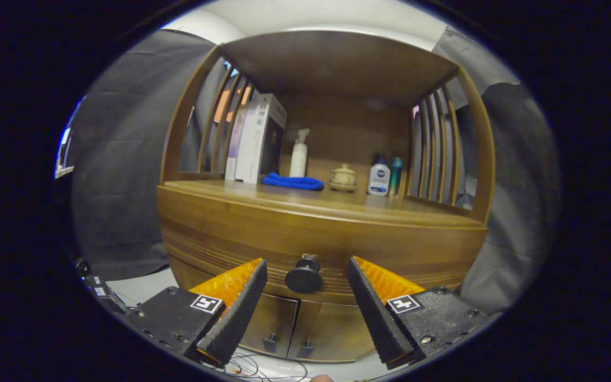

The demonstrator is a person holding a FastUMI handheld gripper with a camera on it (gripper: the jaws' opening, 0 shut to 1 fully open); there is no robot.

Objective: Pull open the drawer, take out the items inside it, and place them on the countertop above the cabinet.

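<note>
Through the gripper view I hold my gripper point(306, 273) with its two fingers spread wide, nothing pressed between them; each finger is a wedge with a rough, pebbled inner face, and the round dark knob point(303, 278) sits in the gap between the tips, touching neither. The knob is a smooth disc on a short stem, fixed to the front of the drawer point(263, 233), which is shut – its curved face of glossy brown wood lies flush with the cabinet point(194, 265), and fine grooved lines run across it below. What lies inside the drawer I cannot tell.

Under the knob I see two smooth cabinet doors point(295, 329), each with a small dark pull near the seam where they meet.

Beyond the fingers, above the drawer, the countertop point(337, 204) is a polished wooden slab with a rounded front edge. On it, from one side to the other, stand upright boxes or books point(255, 139) against a wall of curved wooden slats, then a folded blue cloth point(293, 182) of soft nap lying flat, a slim white spray bottle point(299, 154) behind it, a squat lidded ceramic jar point(343, 175) on a saucer, a white bottle with a dark cap point(378, 176) and just beside it a teal bottle point(395, 174). A flat wooden shelf point(337, 61) roofs the niche – more curved slats close its far side
</note>
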